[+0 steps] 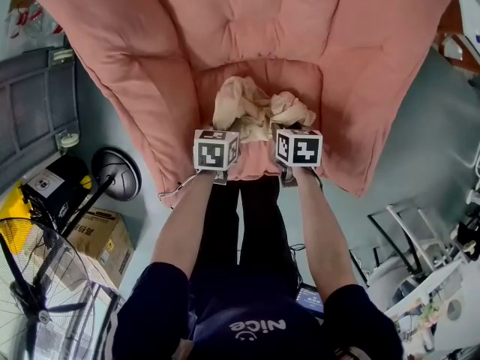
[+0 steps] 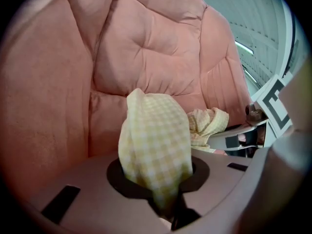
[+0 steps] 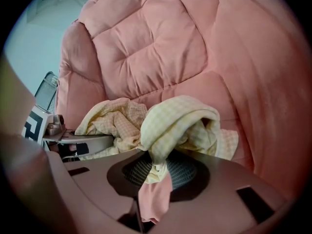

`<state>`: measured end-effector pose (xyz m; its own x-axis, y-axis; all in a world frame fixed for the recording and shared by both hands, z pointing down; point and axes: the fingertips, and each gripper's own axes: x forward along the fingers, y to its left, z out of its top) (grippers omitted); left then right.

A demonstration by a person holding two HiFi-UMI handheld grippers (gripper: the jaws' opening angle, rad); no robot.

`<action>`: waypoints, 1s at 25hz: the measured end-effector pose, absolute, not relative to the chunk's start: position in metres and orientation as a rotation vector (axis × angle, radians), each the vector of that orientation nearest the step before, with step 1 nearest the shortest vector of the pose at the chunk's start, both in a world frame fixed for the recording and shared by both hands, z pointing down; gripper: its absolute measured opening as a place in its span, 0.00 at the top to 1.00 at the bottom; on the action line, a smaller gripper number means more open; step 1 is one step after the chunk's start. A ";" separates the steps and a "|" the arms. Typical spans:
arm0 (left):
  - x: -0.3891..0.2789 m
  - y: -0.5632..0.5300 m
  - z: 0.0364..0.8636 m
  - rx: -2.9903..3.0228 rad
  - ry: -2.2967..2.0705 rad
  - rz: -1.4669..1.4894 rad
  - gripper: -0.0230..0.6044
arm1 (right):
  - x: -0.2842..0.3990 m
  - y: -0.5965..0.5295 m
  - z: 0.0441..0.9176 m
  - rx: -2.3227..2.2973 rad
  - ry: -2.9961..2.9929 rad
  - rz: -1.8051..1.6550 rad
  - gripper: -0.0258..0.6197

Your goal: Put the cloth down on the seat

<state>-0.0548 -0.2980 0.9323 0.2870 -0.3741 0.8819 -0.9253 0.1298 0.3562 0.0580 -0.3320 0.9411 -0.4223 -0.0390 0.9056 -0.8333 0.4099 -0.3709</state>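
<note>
A big pink padded armchair [image 1: 247, 21] filled most of the head view, its tufted back and thick side cushions curving round a smaller seat [image 1: 307, 85] of the same pink. Below it, the person's two bare forearms [image 1: 187, 223] reached forward side by side. On the floor to the left stood a wire-caged fan [image 1: 37, 291] and a cardboard box [image 1: 101, 242].

The cloth [image 1: 259, 111] – pale yellow with a fine white check – lay bunched in loose folds on the seat, just ahead of the two marker cubes [image 1: 216, 150], though both near ends were lifted into the grippers.

The left gripper [image 2: 168, 211] had its jaws nearly together, pinching one end of the cloth, which rose from them in a puffed, upright fold. The right gripper [image 3: 148, 211] was closed tighter on the other end – a narrow strip hung down through its jaws while the rest humped up and spilled onto the seat. The two grippers sat near each other, both pointing steeply down at the cushion.
</note>
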 end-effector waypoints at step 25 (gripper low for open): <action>-0.074 -0.275 0.733 1.615 -1.434 0.449 0.51 | 0.061 -0.307 0.731 1.030 -2.000 1.048 0.63</action>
